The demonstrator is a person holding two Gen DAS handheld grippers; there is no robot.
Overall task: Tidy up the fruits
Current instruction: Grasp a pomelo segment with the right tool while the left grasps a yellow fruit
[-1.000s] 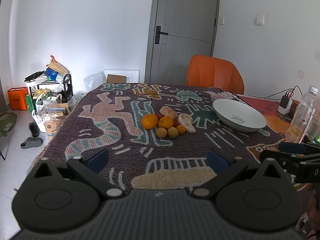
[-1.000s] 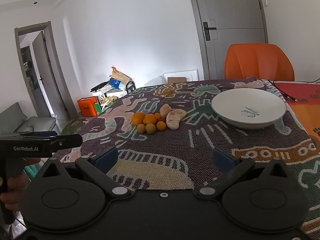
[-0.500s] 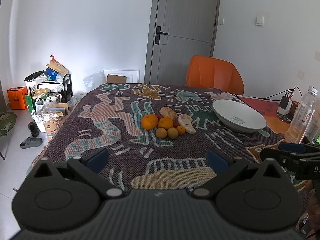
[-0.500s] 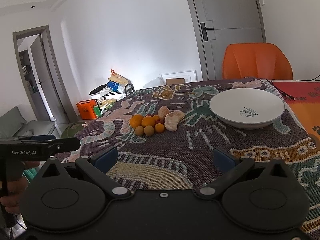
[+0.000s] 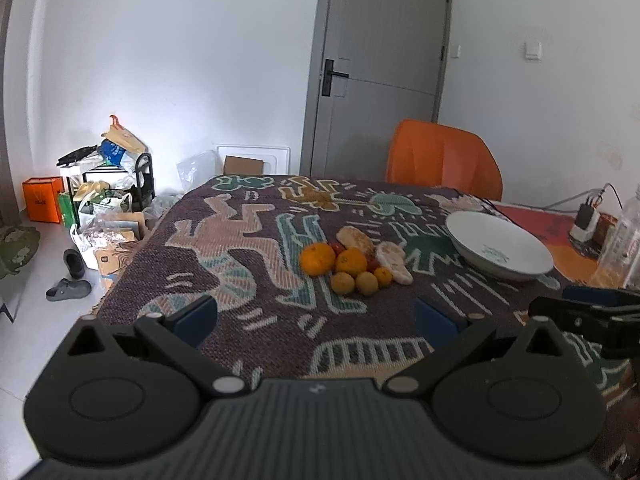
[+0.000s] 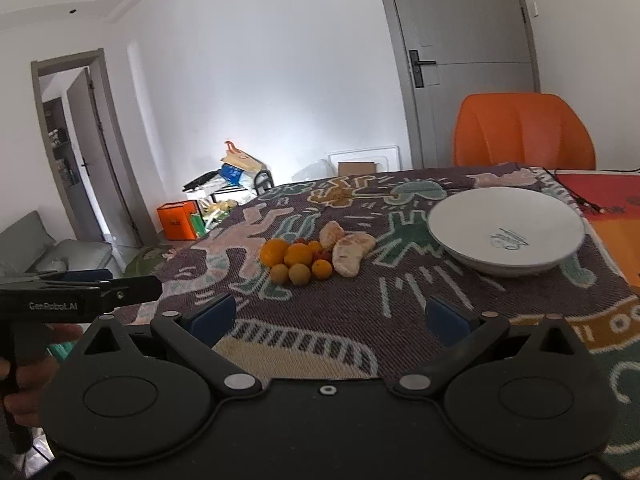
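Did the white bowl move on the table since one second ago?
No. The white bowl sits on the same cloth pattern, right of the fruit pile; only the camera shifted slightly.

Two black hand-held grippers with blue finger pads

The left gripper has a matt black ribbed body, two round discs, silver pivot pins and blue pads; the right gripper is alike, smooth-topped, with a small centre screw; beside it, the left one's side reads "GenRobot.AI" in white.
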